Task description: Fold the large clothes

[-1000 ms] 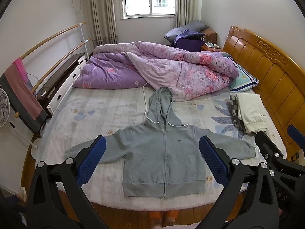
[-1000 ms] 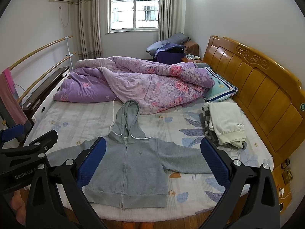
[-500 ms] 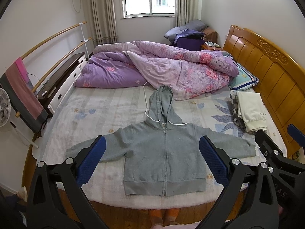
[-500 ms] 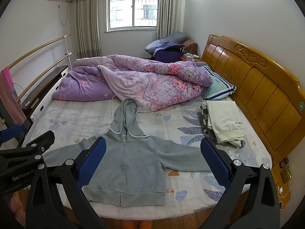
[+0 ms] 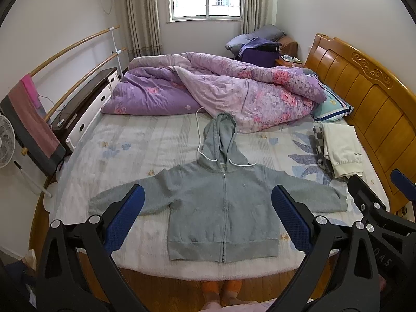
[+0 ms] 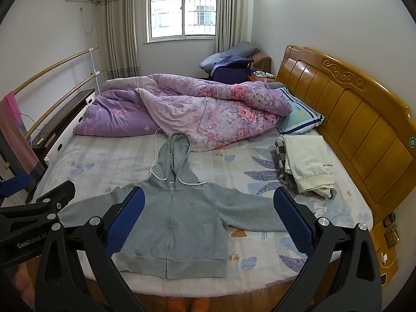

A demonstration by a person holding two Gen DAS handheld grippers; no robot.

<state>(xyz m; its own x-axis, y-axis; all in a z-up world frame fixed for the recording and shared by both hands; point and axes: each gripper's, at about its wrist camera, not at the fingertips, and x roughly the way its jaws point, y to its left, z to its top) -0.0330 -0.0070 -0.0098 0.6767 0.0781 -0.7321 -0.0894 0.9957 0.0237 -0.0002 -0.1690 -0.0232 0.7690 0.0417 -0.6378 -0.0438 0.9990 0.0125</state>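
A grey zip hoodie [image 5: 221, 202] lies flat and face up on the bed, sleeves spread to both sides, hood pointing to the far side. It also shows in the right wrist view [image 6: 179, 215]. My left gripper [image 5: 208, 205] is open and empty, held above the near edge of the bed over the hoodie's body. My right gripper [image 6: 208, 205] is open and empty, held above the hoodie's right half. The right gripper [image 5: 384, 208] also shows at the right edge of the left wrist view.
A purple floral quilt [image 5: 228, 91] is heaped across the far half of the bed. Folded clothes [image 5: 340, 150] lie by the wooden headboard [image 5: 369, 98] on the right. A dresser [image 5: 85, 109] and wooden rails stand on the left. The bed sheet [image 5: 135, 150] is pale and patterned.
Both views have shifted slightly, so the hoodie sits a little farther and higher in frame. The hoodie has not moved and both grippers stay open.
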